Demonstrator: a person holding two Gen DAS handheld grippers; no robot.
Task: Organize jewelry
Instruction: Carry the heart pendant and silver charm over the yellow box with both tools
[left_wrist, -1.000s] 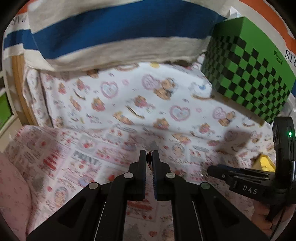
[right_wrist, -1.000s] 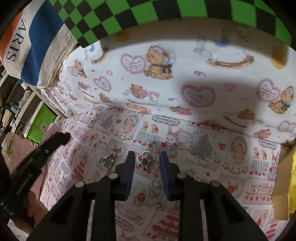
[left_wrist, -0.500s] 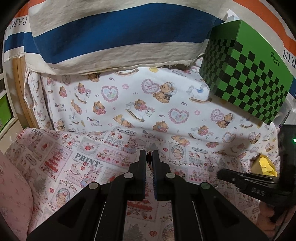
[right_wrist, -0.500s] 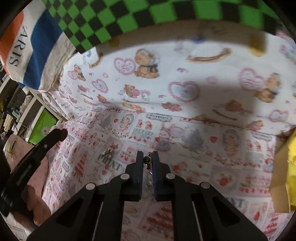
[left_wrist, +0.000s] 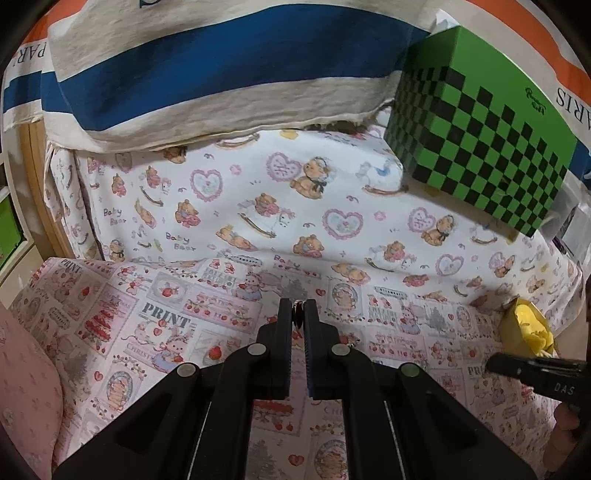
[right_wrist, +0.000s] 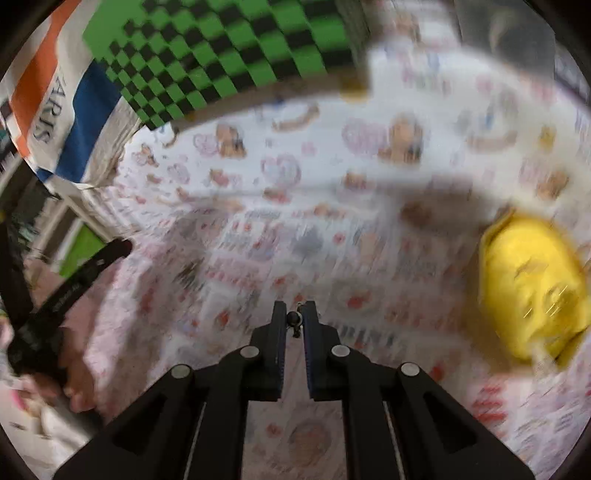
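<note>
Left of the yellow pouch (right_wrist: 532, 291), the right gripper (right_wrist: 294, 317) had lifted a small earring (right_wrist: 293, 318), fingers clamped, heading pouchward; the left gripper (left_wrist: 298, 314) stayed pinching another trinket (left_wrist: 297, 313).

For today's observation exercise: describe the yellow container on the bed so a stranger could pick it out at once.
Start at the green-and-black checkered box standing on the teddy-bear sheet. Come toward the camera to the pink patchwork-print cloth; at its right edge, beyond the right gripper, sits the yellow container. It is the only plain bright-yellow thing among busy prints.
</note>
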